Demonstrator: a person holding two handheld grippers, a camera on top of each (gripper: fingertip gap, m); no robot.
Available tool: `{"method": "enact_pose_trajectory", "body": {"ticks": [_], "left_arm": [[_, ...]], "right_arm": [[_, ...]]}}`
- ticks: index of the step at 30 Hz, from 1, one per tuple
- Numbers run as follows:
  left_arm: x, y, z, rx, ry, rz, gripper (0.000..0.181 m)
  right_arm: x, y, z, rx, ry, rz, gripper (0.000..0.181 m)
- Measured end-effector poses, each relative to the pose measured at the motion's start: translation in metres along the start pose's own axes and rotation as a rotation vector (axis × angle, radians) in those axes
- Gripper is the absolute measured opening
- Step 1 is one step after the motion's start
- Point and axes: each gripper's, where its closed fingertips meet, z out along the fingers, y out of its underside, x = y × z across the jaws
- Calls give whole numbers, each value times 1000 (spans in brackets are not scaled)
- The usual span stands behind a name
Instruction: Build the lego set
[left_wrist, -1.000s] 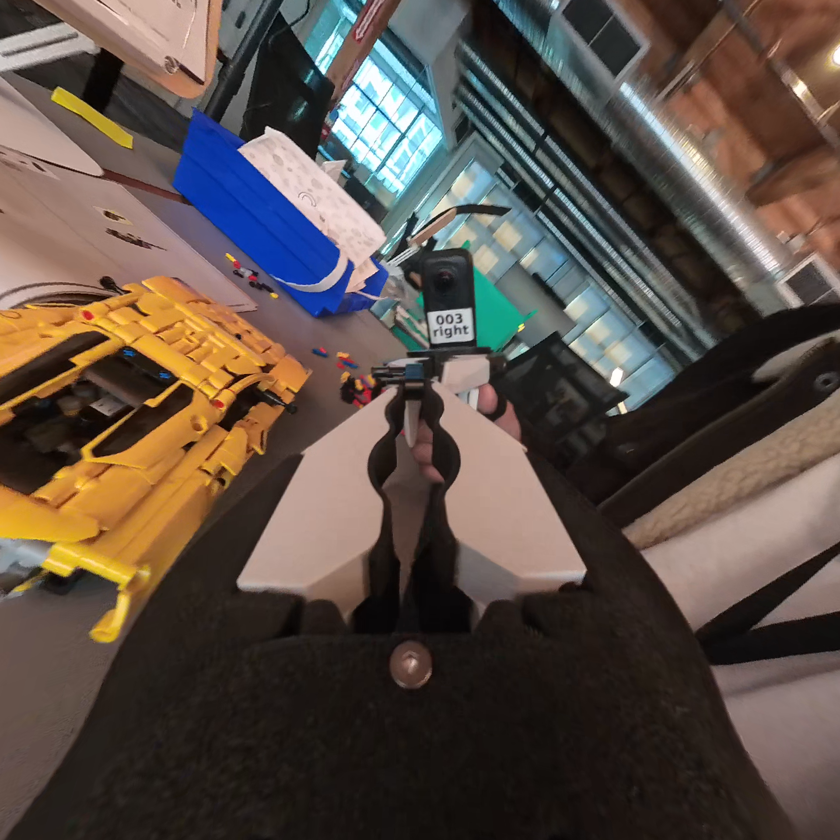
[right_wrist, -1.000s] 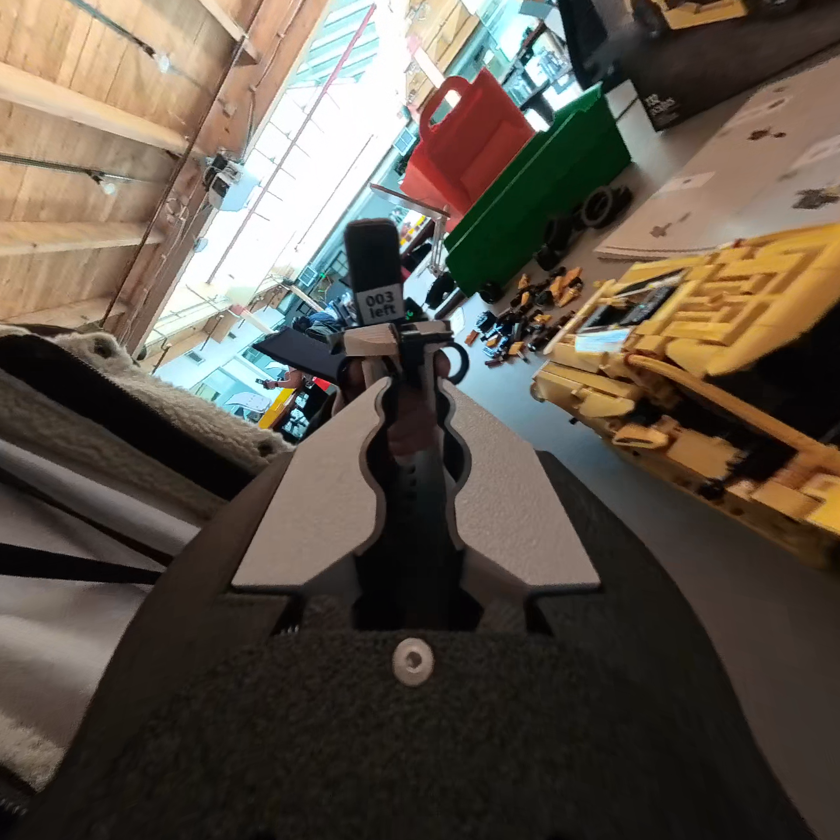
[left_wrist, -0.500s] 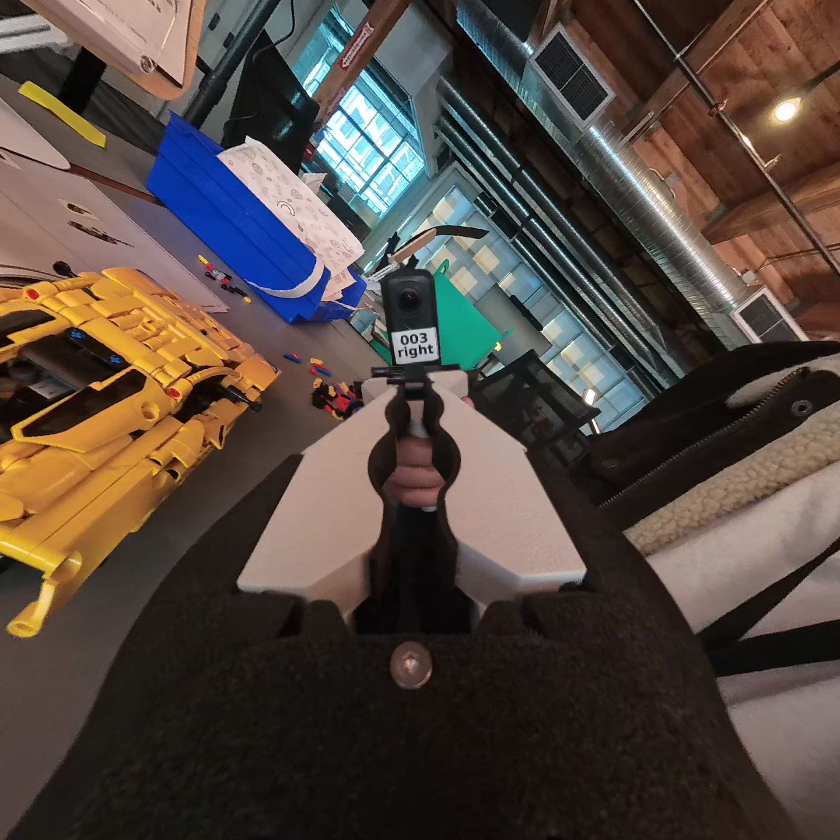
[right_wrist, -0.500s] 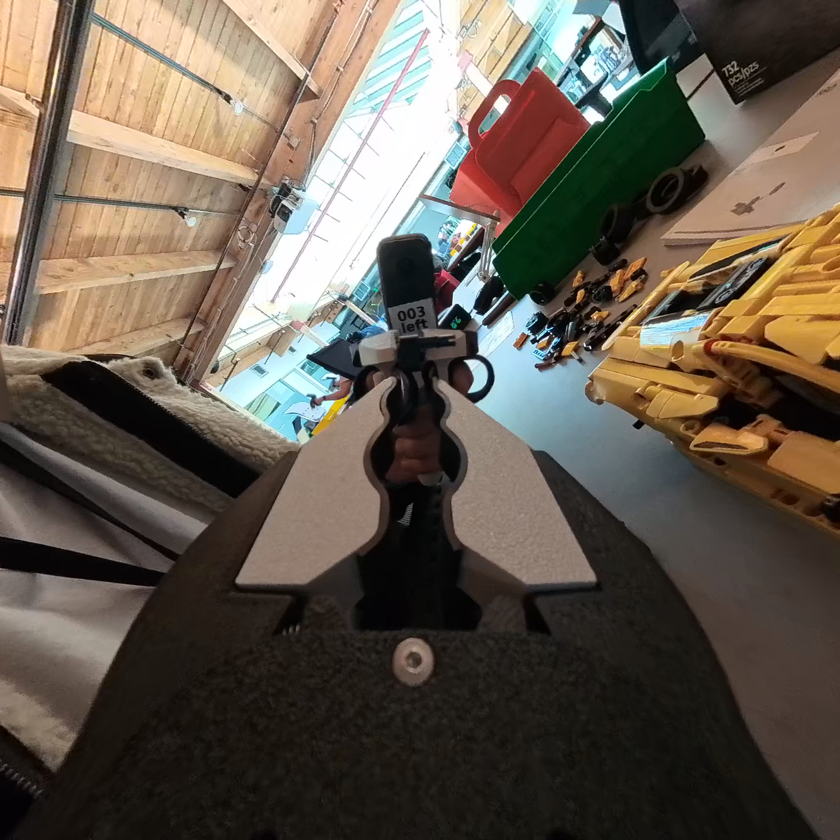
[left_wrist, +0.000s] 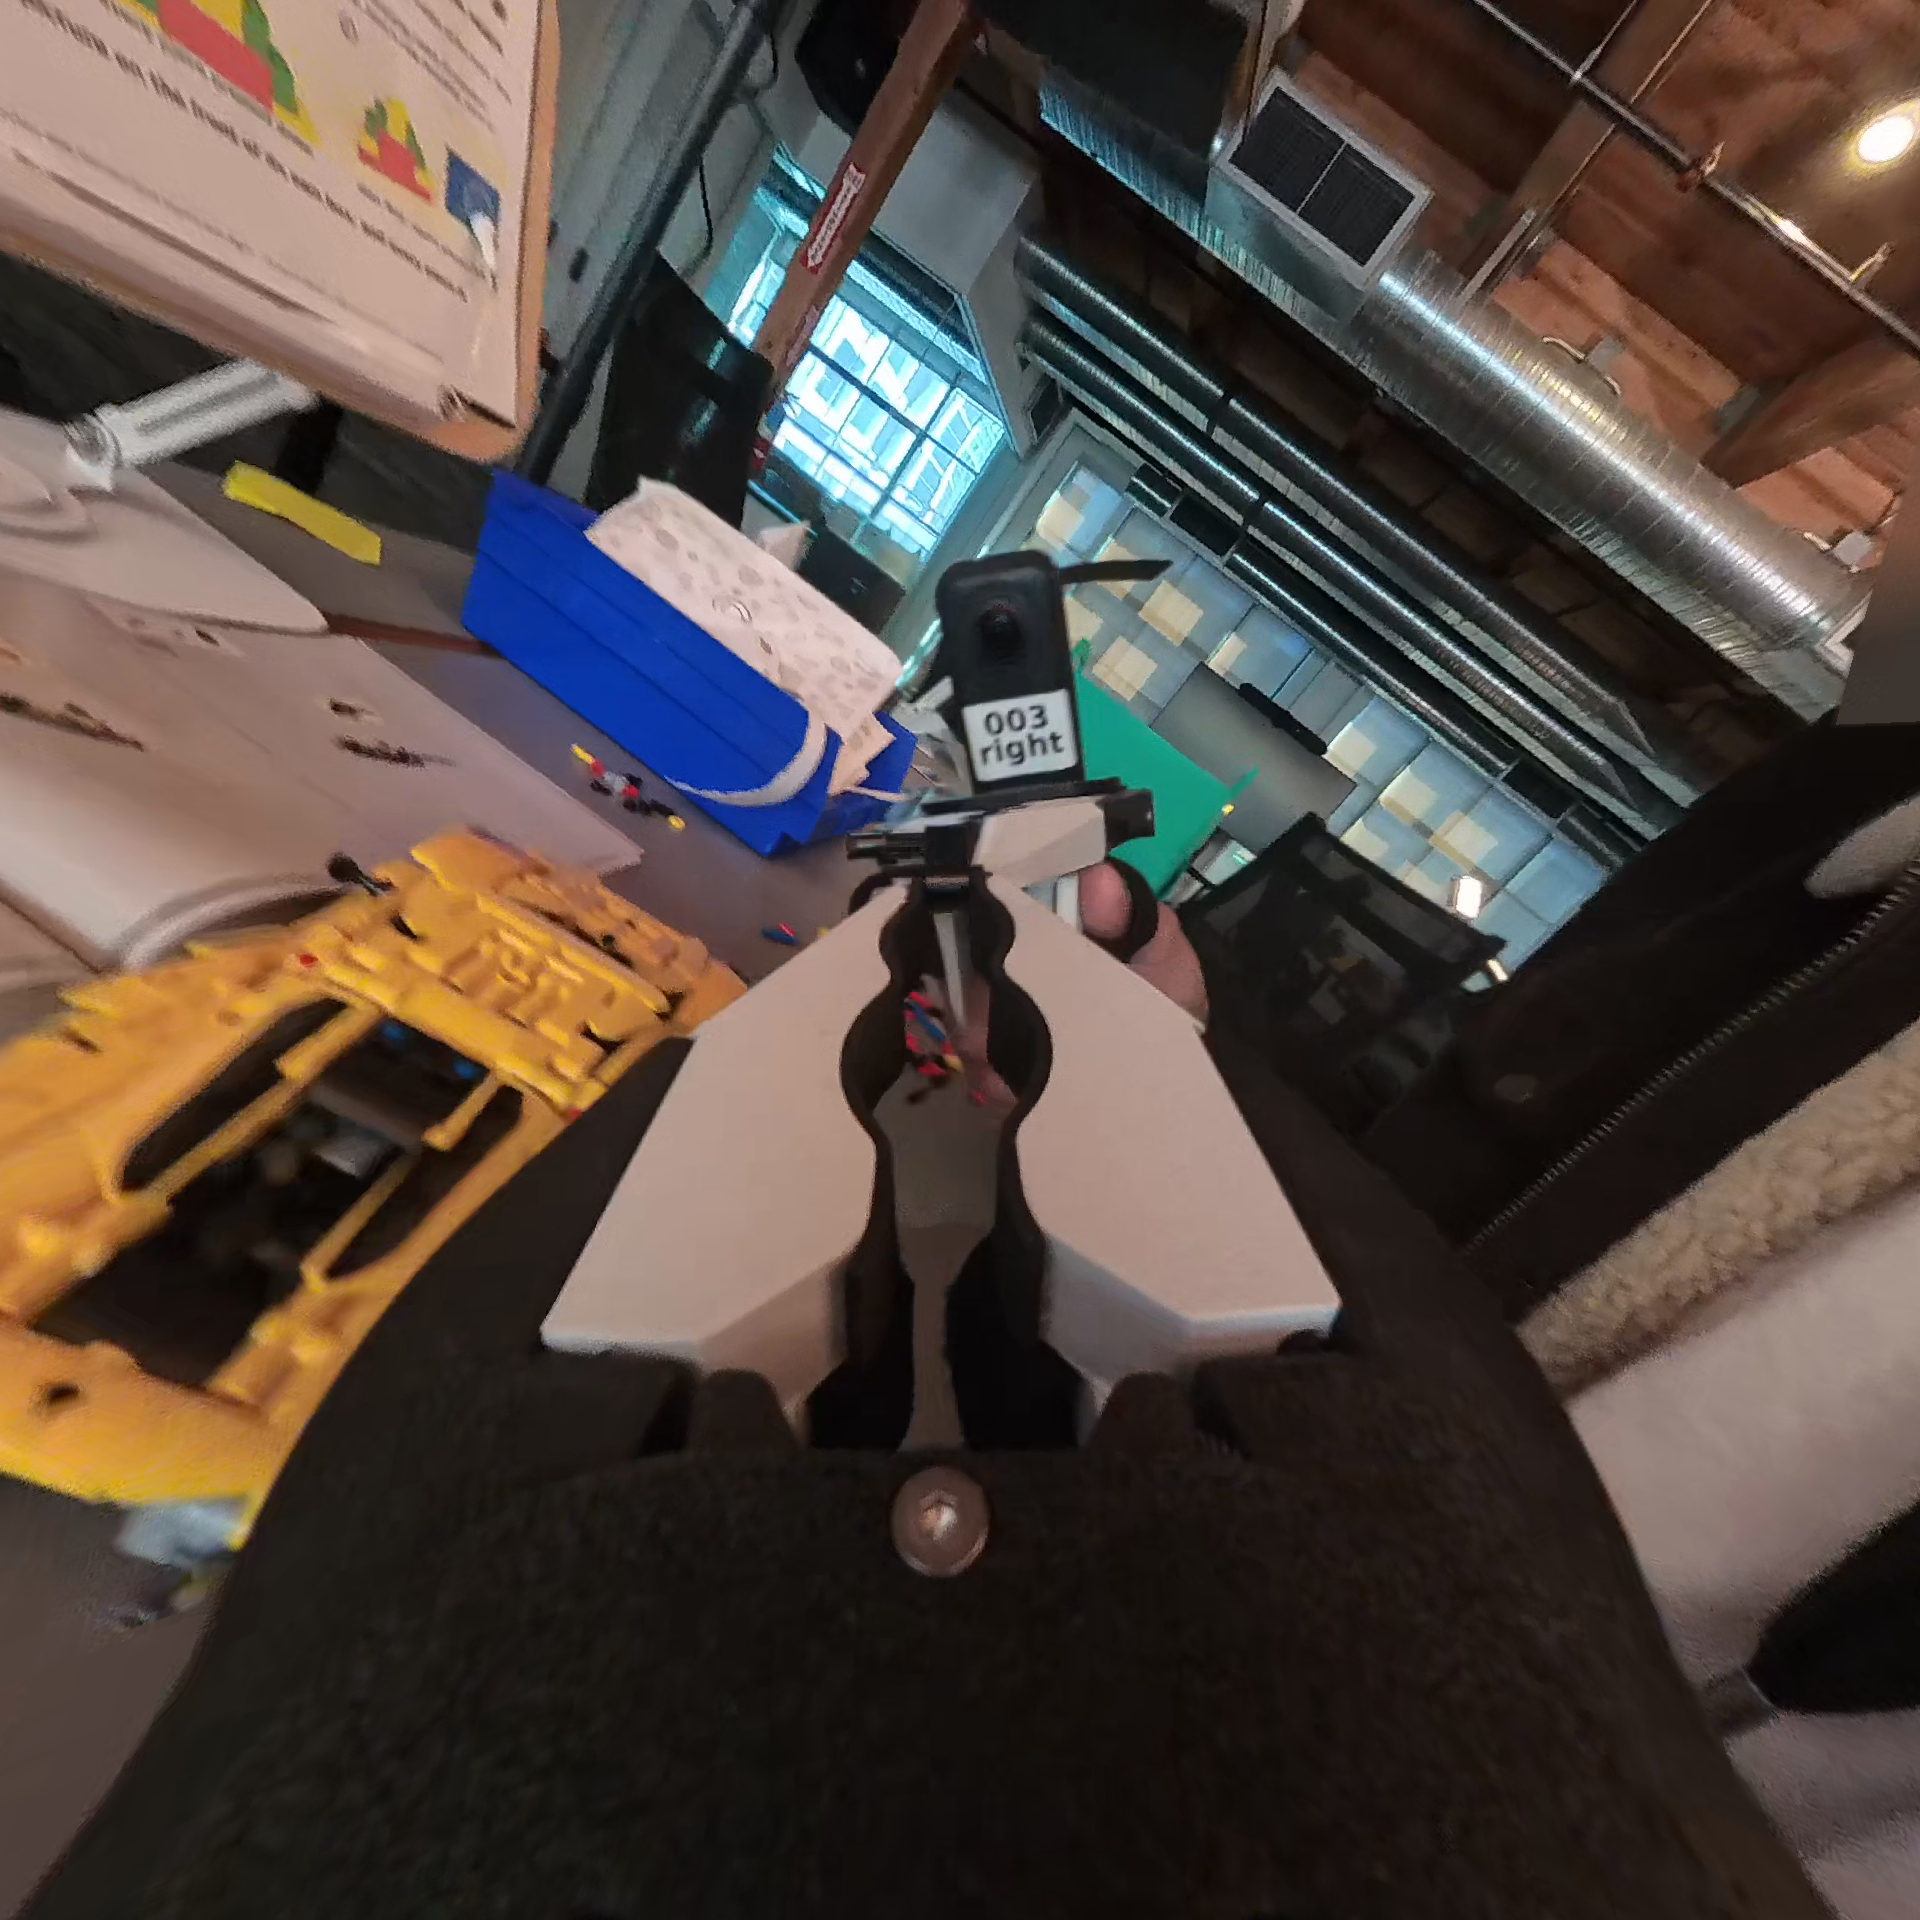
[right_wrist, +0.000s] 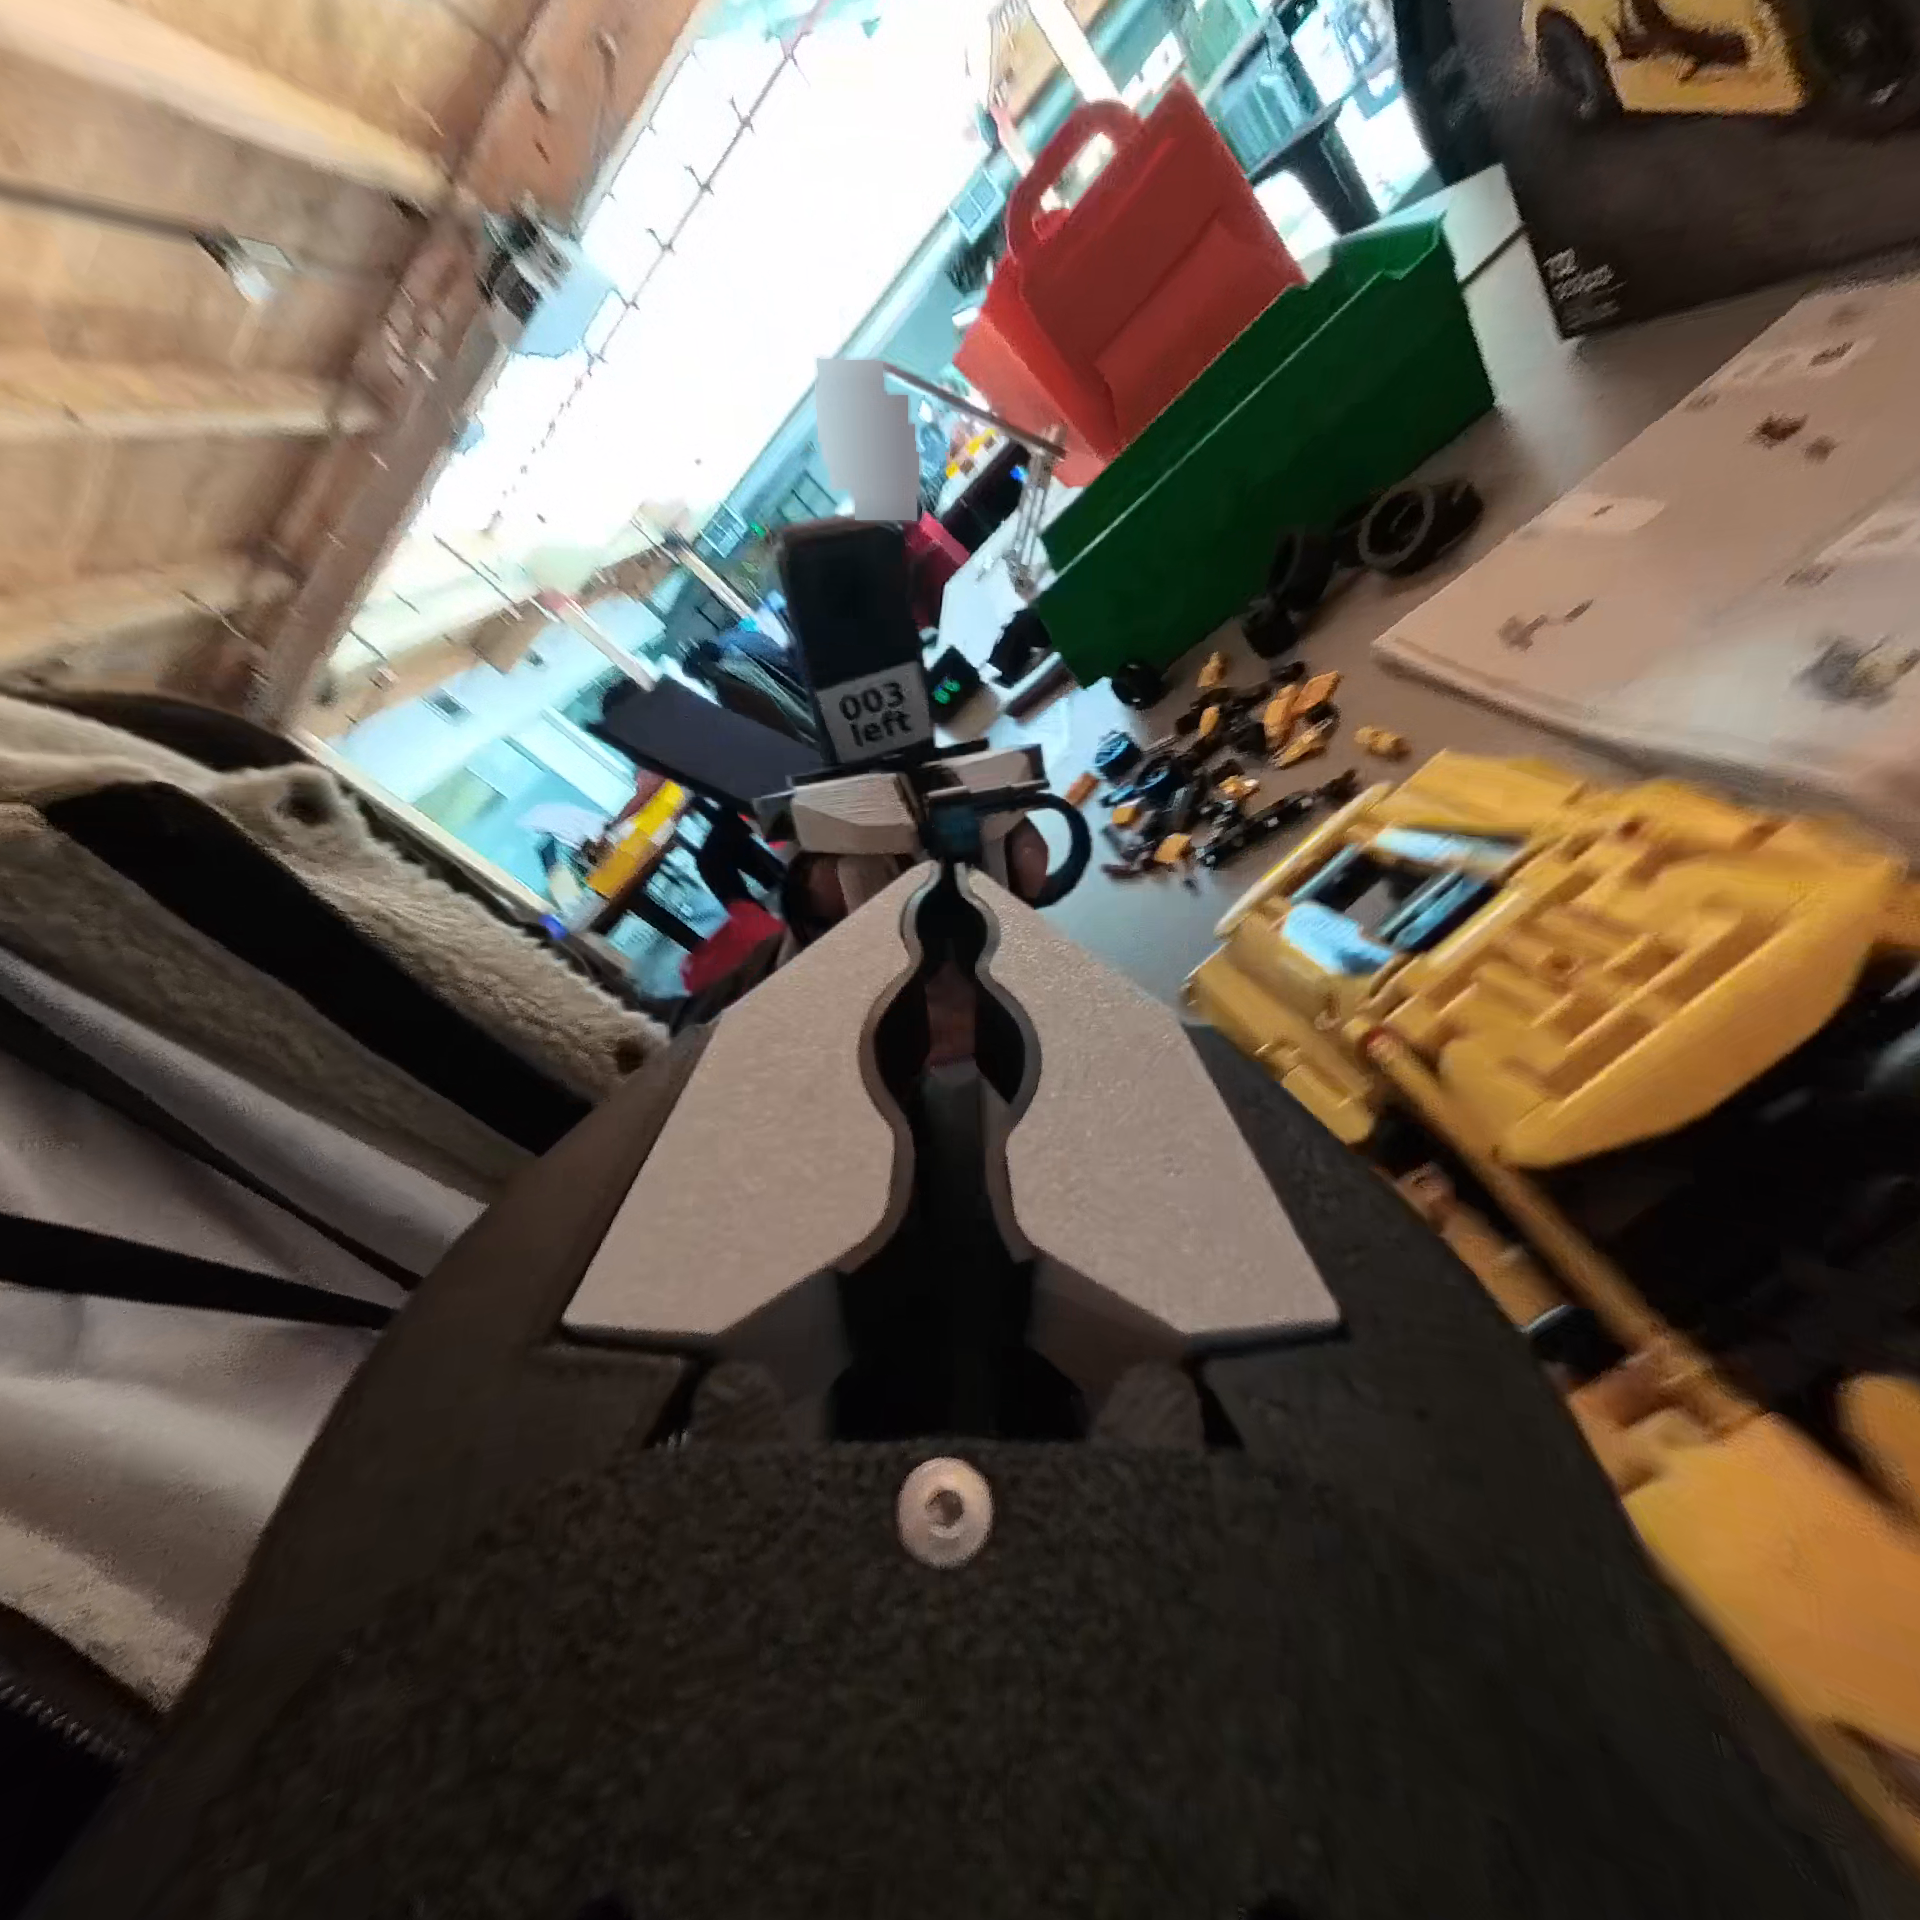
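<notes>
1. Above the grey bench (left_wrist: 727, 894), the left tongs (left_wrist: 940, 894) and the right tongs (right_wrist: 943, 873) point tip to tip at each other, both raised off the surface beside the yellow lego car (left_wrist: 312, 1101).
2. Left tongs: the white fingers (left_wrist: 727, 1143) meet at their tips, with only a wavy slit between them; no piece can be made out in the grip.
3. Right tongs: the grey fingers (right_wrist: 748, 1143) likewise meet at the tips, the jaws drawn narrow; whether a small dark part sits at the meeting point cannot be told, as the spot is crowded and blurred.
4. Each device is gripped from behind by a hand (left_wrist: 1132, 935), and each carries a black camera with a white label on top.
5. The yellow lego car lies on the bench on the side away from the person, low beside both tongs and touched by neither; its body is partly open, showing dark inner parts.
6. Beyond the car in the left wrist view stand a blue bin (left_wrist: 623, 665) holding white printed paper, with small loose pieces (left_wrist: 623, 784) scattered between bin and car.
7. Beyond the car in the right wrist view lie a heap of yellow-and-black parts (right_wrist: 1226, 769), black tyres (right_wrist: 1392, 535), a green bin (right_wrist: 1268, 468) and a red bag (right_wrist: 1122, 281).
8. An open white booklet (right_wrist: 1683, 582) lies just beside the car.
</notes>
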Motion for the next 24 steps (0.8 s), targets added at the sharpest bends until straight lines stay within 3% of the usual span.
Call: {"method": "enact_pose_trajectory", "body": {"ticks": [5, 9, 12, 15, 24], "left_arm": [[-43, -35, -12, 122, -123, 63, 7], [-91, -50, -55, 167, -410, 154, 8], [-120, -57, -83, 152, -599, 198, 8], [-140, -54, -94, 59, -727, 277, 8], [-152, -42, -88, -35, -757, 339, 8]], "right_arm": [[44, -30, -2, 7, 117, -132, 0], [84, -37, -25, 135, 303, -241, 8], [100, -37, -48, 168, 417, -280, 10], [109, -46, -63, 196, 482, -310, 10], [117, -46, -70, 223, 512, -297, 10]]}}
